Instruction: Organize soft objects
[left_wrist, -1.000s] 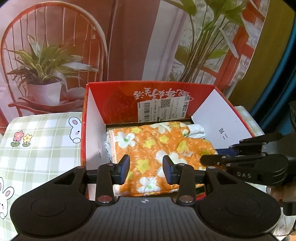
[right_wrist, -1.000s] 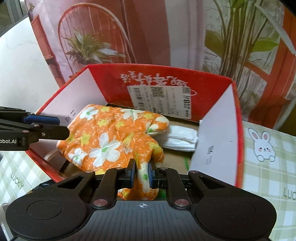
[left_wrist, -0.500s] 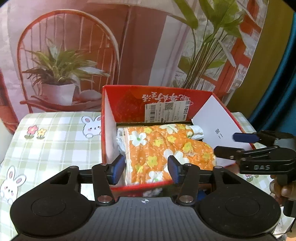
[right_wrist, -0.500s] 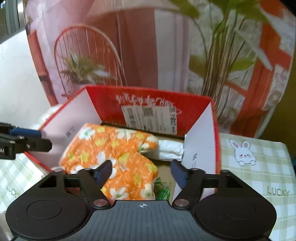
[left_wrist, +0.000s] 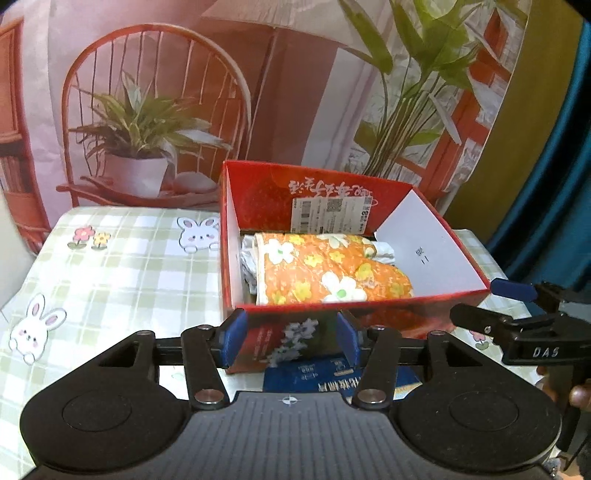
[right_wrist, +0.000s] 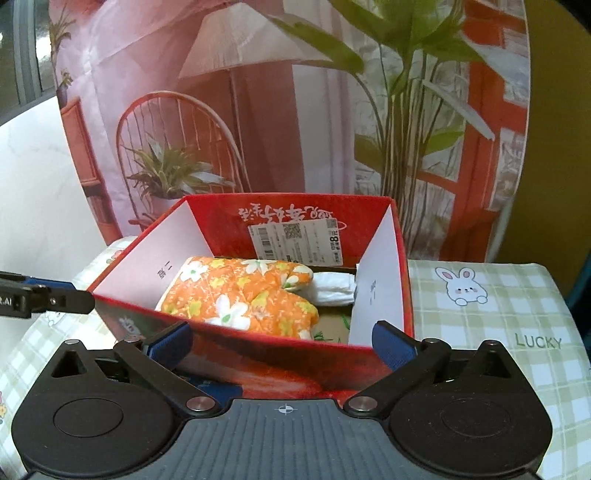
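- the red cardboard box (left_wrist: 255, 254) stands open on the desk (left_wrist: 122, 266), which wears a green checked cloth with bunnies.
- inside it lies the orange flowered oven mitt (left_wrist: 325, 273), on top of a white cloth (right_wrist: 334, 286) at the box's back.
- the left hand-held gripper (left_wrist: 290, 341) is about half open and opening, empty, before the box's near wall.
- the right hand-held gripper (right_wrist: 282, 341) is spreading wide, holding nothing.
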